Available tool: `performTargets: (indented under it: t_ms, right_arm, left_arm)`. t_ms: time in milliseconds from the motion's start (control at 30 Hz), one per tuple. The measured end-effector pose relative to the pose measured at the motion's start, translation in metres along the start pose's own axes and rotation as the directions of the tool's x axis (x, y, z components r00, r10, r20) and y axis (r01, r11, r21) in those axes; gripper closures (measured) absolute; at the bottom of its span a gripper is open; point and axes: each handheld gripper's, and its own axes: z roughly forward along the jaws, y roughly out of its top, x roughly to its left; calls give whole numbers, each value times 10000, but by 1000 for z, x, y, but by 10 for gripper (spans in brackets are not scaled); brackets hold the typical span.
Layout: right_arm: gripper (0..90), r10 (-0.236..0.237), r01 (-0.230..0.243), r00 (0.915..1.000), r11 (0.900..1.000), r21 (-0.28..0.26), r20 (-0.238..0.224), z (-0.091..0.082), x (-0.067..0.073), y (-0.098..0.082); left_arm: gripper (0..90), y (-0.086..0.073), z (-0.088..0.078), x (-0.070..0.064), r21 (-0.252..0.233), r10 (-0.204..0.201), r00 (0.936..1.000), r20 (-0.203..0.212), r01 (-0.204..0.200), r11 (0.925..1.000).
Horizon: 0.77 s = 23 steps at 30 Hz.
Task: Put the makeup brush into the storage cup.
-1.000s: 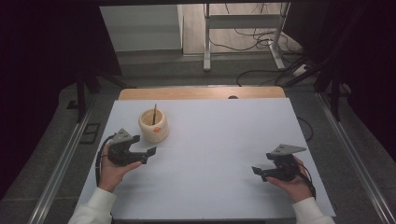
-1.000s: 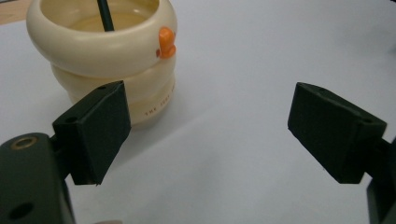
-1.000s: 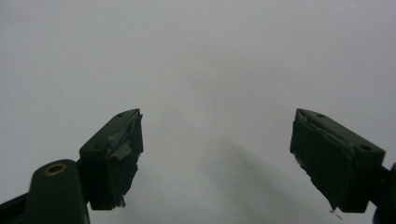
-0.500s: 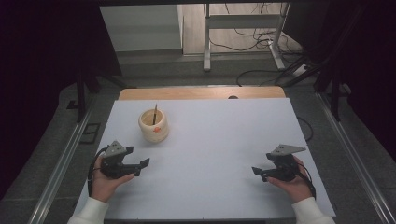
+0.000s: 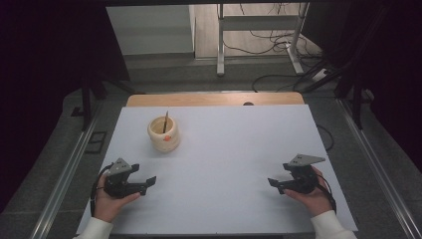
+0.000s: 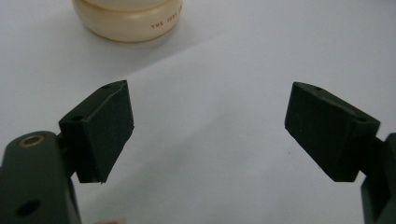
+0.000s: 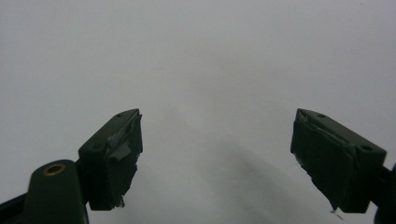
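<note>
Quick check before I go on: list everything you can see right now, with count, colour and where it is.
Cup: one, cream, back left of the table, ahead of the left gripper; printed lettering on its base.
Stick: one, dark, standing in the cup.
Small object: one, orange, at the cup; too small to identify.
Table: one, white top with a wooden strip at the far edge.
Cables: several, dark, on the floor beyond the table.
Left gripper: one, black, near left of the table, jaws apart, empty.
Right gripper: one, black, near right, jaws apart, empty.

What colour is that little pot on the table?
Cream pot, clearest in the high view.
</note>
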Motion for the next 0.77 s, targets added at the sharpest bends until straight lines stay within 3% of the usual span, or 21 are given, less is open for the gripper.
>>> performTargets:
  t_ms: [767]
  right_arm:
    - [171,54,-57,10000,9988,-481,-61,-5,-5,0]
  left_arm:
    - [153,0,2,1,30,-157,9998,143,156,9999]
